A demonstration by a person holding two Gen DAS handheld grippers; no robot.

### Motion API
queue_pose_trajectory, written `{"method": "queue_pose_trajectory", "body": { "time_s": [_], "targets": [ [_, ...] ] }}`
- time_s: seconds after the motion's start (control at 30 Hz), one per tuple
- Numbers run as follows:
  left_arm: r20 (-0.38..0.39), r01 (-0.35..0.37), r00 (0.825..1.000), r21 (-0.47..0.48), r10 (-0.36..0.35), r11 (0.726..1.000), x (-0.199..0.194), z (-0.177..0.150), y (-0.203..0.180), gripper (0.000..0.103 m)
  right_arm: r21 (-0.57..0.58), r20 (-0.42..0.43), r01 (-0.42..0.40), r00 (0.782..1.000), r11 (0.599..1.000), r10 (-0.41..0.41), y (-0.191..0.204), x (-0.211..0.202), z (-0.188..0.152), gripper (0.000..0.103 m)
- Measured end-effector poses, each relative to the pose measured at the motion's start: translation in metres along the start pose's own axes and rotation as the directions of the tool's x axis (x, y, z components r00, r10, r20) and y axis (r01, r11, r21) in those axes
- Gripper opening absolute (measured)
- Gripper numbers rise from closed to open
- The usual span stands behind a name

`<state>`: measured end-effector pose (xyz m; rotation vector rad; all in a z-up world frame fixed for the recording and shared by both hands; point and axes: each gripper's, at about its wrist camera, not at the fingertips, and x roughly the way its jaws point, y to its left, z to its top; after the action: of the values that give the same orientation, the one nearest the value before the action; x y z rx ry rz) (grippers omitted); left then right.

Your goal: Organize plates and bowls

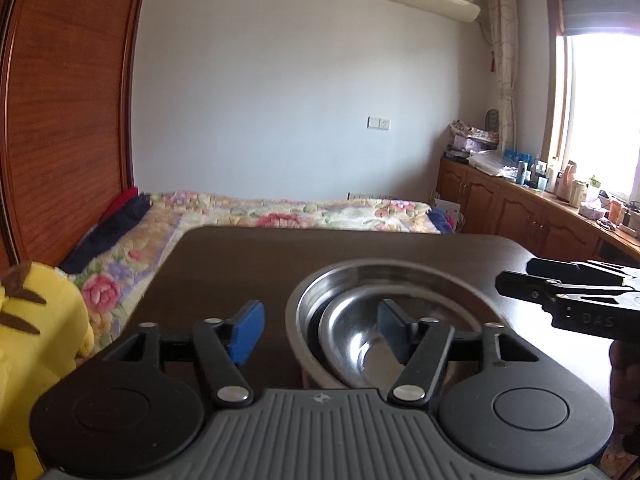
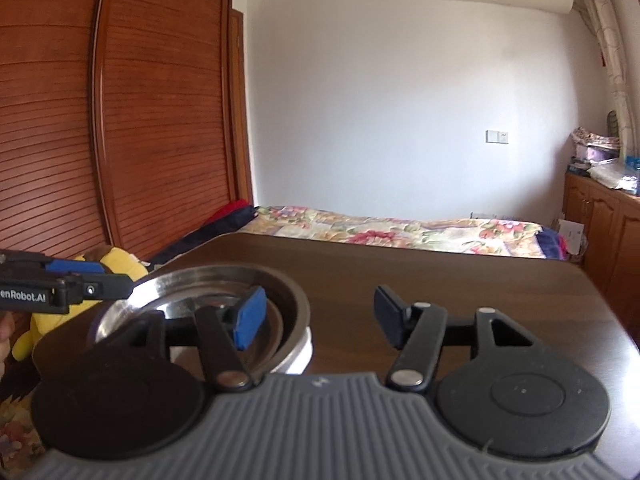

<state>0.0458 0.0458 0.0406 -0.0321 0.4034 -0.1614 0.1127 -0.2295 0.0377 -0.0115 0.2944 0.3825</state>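
A dark wooden table stands at the foot of a bed with a floral quilt, and the only dishes in sight sit together on its near side: a steel bowl with a smaller steel dish lying inside it, tilted against the near-left wall. Nesting them this way suggests the stacking is already done, since nothing else is loose on the tabletop.

The left gripper hangs low over the table with its blue-padded fingers spread wide and nothing between them; one finger sits outside the bowl's left rim, the other in front of the inner dish. Whether that finger touches the metal cannot be told from this angle. The straddling pose reads either as a release just made or as a reach for the rim.

The right gripper is likewise spread and empty, held over bare table to the right of the bowl, with one pad overlapping the bowl's rim in its own view. It seems kept clear so as not to knock the stack.

A yellow plush toy sits off the table's left edge, and a wooden louvred wardrobe lines the left wall.
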Motion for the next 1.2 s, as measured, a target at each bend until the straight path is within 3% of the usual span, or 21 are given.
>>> {"method": "queue_pose_trajectory", "body": {
  "time_s": [0.13, 0.37, 0.43, 0.7, 0.9, 1.2],
  "targets": [
    [0.035, 0.015, 0.999, 0.009, -0.015, 1.0, -0.007, 0.004, -0.011, 0.079, 0.005, 0.018, 0.037, 0.999, 0.999, -0.037, -0.005, -0.016, 0.0, 0.071],
    [0.1, 0.0, 0.995, 0.041, -0.004, 0.999, -0.016, 0.01, -0.034, 0.101, 0.04, 0.051, 0.064, 0.996, 0.997, -0.066, -0.016, -0.032, 0.003, 0.097],
    [0.128, -0.007, 0.992, 0.051, 0.001, 0.999, -0.02, 0.011, -0.038, 0.103, 0.038, 0.066, 0.087, 0.994, 0.995, -0.09, -0.019, -0.035, 0.003, 0.103],
    [0.132, -0.062, 0.99, 0.063, 0.053, 0.996, -0.021, 0.01, -0.05, 0.103, 0.096, 0.07, 0.142, 0.986, 0.985, -0.149, -0.029, -0.042, -0.008, 0.103],
    [0.115, -0.02, 0.993, 0.042, 0.015, 0.999, -0.022, 0.007, -0.054, 0.103, 0.107, 0.056, 0.182, 0.98, 0.977, -0.189, -0.03, -0.047, -0.017, 0.103],
    [0.11, -0.032, 0.994, 0.068, 0.024, 0.997, -0.026, -0.004, -0.064, 0.103, 0.112, 0.06, 0.199, 0.977, 0.974, -0.206, -0.027, -0.052, -0.028, 0.103]
  ]
}}
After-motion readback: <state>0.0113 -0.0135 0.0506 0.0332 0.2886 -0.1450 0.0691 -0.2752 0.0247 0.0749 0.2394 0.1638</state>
